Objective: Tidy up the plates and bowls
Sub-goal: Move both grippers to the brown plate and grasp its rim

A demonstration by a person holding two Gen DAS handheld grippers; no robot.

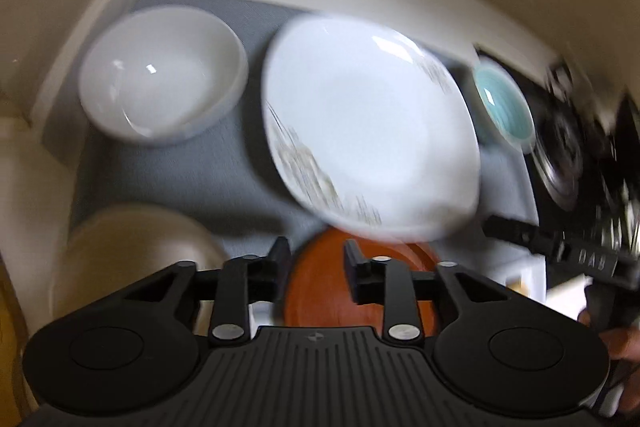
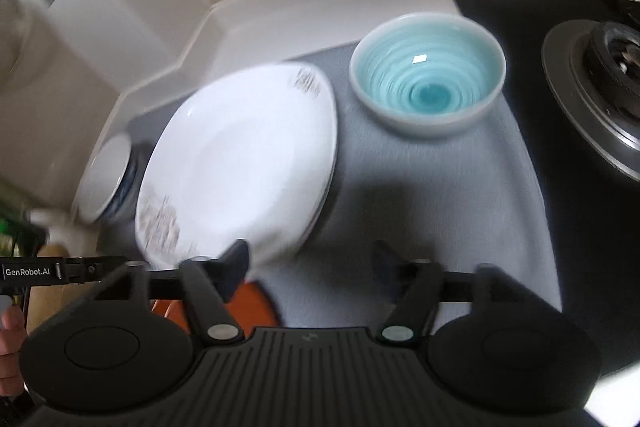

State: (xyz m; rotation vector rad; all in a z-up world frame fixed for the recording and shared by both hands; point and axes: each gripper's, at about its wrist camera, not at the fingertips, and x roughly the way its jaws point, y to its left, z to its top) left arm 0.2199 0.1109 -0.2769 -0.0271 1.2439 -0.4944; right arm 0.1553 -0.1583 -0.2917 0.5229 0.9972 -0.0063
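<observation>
Five dishes on grey mat (image 1: pixel 168 183) over surface, largest first: white patterned plate (image 1: pixel 368 131) mid-mat; orange plate (image 1: pixel 320 291) near edge, partly under it; white bowl (image 1: pixel 160 75) far left; tan bowl (image 1: pixel 132 259) near left; teal bowl (image 2: pixel 428 75) beside stove burner (image 2: pixel 600 83). Left gripper (image 1: pixel 316 267) slightly parted, empty. Right gripper (image 2: pixel 310 267) wide open, empty.

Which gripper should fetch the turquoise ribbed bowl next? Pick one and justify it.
Right. The turquoise ribbed bowl sits ahead of the right gripper, whose jaws stand wide and empty. From the left gripper it lies far to the side, beyond the large white patterned plate.
</observation>
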